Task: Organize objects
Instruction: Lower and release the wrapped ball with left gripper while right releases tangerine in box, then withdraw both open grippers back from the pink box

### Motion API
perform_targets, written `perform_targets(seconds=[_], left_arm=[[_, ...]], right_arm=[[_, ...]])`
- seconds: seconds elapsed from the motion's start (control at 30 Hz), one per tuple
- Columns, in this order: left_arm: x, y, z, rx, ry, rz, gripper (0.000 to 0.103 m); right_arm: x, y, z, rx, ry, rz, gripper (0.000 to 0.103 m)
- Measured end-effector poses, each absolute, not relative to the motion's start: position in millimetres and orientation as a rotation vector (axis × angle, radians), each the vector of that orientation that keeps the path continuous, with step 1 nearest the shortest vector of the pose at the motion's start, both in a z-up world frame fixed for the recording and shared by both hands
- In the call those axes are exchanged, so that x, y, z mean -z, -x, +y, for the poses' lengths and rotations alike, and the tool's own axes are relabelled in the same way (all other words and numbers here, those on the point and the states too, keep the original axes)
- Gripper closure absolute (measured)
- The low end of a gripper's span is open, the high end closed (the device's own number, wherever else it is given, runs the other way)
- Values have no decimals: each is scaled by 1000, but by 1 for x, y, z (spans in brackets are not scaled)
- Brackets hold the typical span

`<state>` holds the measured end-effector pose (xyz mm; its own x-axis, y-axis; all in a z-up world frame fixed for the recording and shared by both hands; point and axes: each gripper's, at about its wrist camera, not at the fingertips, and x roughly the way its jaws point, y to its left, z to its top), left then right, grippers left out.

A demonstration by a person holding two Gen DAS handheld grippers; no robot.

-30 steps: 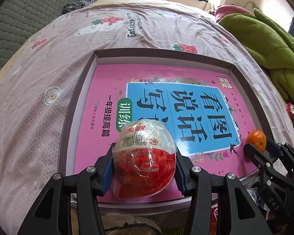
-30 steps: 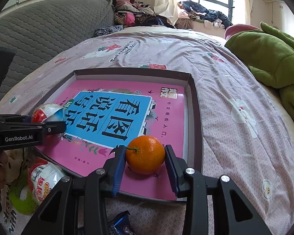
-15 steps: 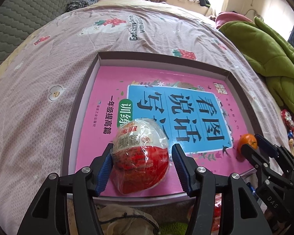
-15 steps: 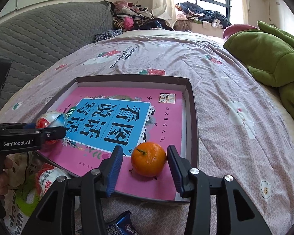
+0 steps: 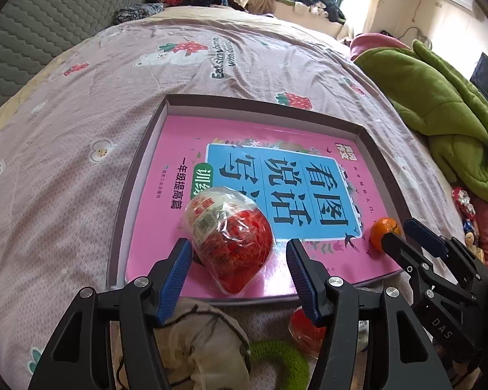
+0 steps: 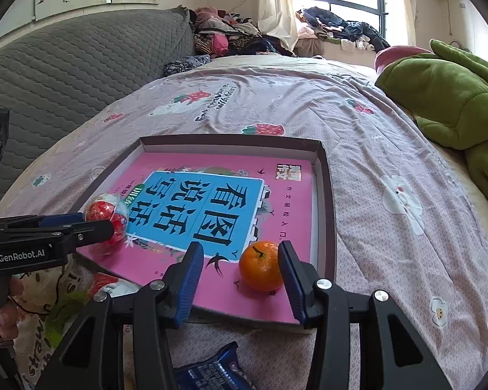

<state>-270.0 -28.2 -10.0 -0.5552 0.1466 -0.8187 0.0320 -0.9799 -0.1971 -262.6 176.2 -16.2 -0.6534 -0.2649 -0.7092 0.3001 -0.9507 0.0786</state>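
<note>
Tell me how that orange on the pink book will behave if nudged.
The orange looks round, so it would probably roll across the glossy pink book. The box rim may stop it. Its peel seems firm and grippable.

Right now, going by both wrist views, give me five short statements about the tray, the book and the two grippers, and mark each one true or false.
1. The orange lies on the pink book inside the tray. True.
2. The left gripper clamps the wrapped egg toy. False: its jaws stand open, with a clear gap on one side of the toy, which rests on the book.
3. The right gripper is lifting the orange off the book. False: its jaws are open and the orange sits on the cover.
4. A green blanket lies on the bed beyond the tray. True.
5. The tray stands on a wooden table. False: it lies on the pink printed bedsheet.
</note>
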Motion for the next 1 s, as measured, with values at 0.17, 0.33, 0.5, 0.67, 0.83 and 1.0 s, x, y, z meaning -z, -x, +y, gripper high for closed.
perform_targets(seconds=[0.17,0.33,0.5,0.67,0.83,1.0], left_arm=[[5,265,-26,-2705,1438,-269,41],[-6,262,-27,-2721,1403,-283,41],[-11,257,-26,-2727,1389,-291,41],[-17,249,-26,-2741,1365,-285,41],[-24,238,-24,-2750,1329,-274,37],[-32,230,-21,-2767,1288,-246,35]], right_arm=[[9,256,174,2611,-1079,79,56],[1,251,174,2625,-1047,89,55],[-5,247,174,2630,-1027,98,55],[-12,240,175,2630,-1007,85,54],[-20,231,175,2641,-978,95,48],[-24,222,176,2655,-968,85,48]])
